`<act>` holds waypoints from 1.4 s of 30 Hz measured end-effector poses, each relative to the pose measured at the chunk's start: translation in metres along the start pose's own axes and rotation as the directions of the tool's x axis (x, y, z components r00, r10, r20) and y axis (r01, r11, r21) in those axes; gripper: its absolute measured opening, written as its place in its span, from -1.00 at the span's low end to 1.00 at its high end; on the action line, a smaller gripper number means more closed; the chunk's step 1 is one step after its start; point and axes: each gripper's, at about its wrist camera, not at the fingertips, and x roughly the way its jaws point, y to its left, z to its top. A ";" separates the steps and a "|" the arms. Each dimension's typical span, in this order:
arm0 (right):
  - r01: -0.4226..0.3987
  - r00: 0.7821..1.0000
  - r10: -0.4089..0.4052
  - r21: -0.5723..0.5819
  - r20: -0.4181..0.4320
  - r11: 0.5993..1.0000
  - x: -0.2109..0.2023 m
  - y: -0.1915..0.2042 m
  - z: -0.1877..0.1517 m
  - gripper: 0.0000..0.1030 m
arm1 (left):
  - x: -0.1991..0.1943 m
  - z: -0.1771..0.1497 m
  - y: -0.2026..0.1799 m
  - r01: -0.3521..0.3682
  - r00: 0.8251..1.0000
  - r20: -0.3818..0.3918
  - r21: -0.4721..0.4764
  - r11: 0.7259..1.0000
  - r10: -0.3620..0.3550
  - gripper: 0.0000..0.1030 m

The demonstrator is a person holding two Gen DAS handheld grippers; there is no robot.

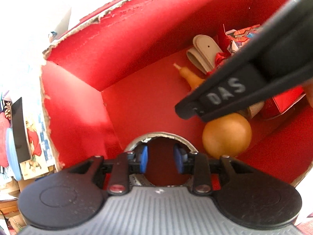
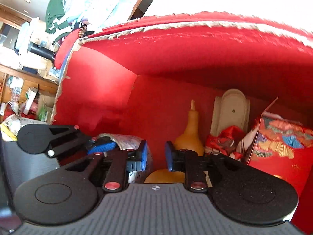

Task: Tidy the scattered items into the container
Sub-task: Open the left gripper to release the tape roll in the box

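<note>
Both grippers are inside a red cardboard box [image 1: 137, 45] with torn rims. My left gripper [image 1: 160, 160] is open around a tape roll [image 1: 135, 144], its blue pads inside the ring; in the right wrist view it [image 2: 109, 148] shows at the left with the roll [image 2: 127, 140]. My right gripper [image 2: 155, 156] is open and empty above a tan gourd [image 2: 187, 135]. From the left wrist view its black body [image 1: 254, 74] crosses over the gourd [image 1: 227, 135].
In the box's far corner lie a folded grey strap [image 1: 203, 52], a red bow [image 2: 225, 139], a patterned red packet [image 2: 281, 145] and a small red carton [image 1: 283, 101]. Cluttered shelves [image 2: 23, 90] stand outside to the left.
</note>
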 end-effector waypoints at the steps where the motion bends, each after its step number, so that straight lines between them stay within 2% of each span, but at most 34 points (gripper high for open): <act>1: 0.004 1.000 -0.004 -0.002 0.013 1.000 -0.001 0.000 -0.001 -0.56 | -0.001 -0.002 0.000 -0.001 1.000 0.000 0.001 1.000 0.001 -0.34; 4: 0.028 0.999 -0.027 -0.027 0.043 0.999 -0.003 0.004 -0.002 -0.57 | 0.003 -0.008 0.002 -0.007 1.000 0.004 0.006 1.000 0.007 -0.33; 9: 0.025 0.999 -0.025 -0.022 0.030 0.999 -0.002 0.003 0.001 -0.58 | 0.002 -0.008 -0.001 -0.021 1.000 0.011 0.010 1.000 0.020 -0.31; 15: 0.031 0.999 -0.032 0.008 0.028 0.999 -0.003 0.001 0.000 -0.70 | -0.002 -0.008 -0.003 -0.021 0.999 0.024 0.001 1.000 0.021 -0.33; 21: 0.022 0.998 -0.023 0.013 0.057 1.000 -0.006 -0.001 -0.004 -0.67 | -0.004 0.000 -0.002 -0.032 0.999 0.030 -0.006 0.999 0.032 -0.31; 23: 0.026 0.998 -0.026 0.007 0.065 1.000 -0.006 0.001 -0.004 -0.64 | 0.027 -0.013 0.008 -0.037 0.999 0.036 -0.018 0.999 0.038 -0.29; 35: 0.062 0.994 -0.061 -0.007 0.085 0.998 -0.005 0.008 -0.003 -0.71 | 0.027 -0.015 0.012 -0.043 0.997 0.062 -0.039 0.998 0.045 -0.24; 42: 0.088 0.992 -0.084 -0.030 0.098 0.996 -0.005 0.012 -0.004 -0.70 | 0.024 -0.016 0.010 -0.052 0.994 0.096 -0.020 0.998 0.054 -0.14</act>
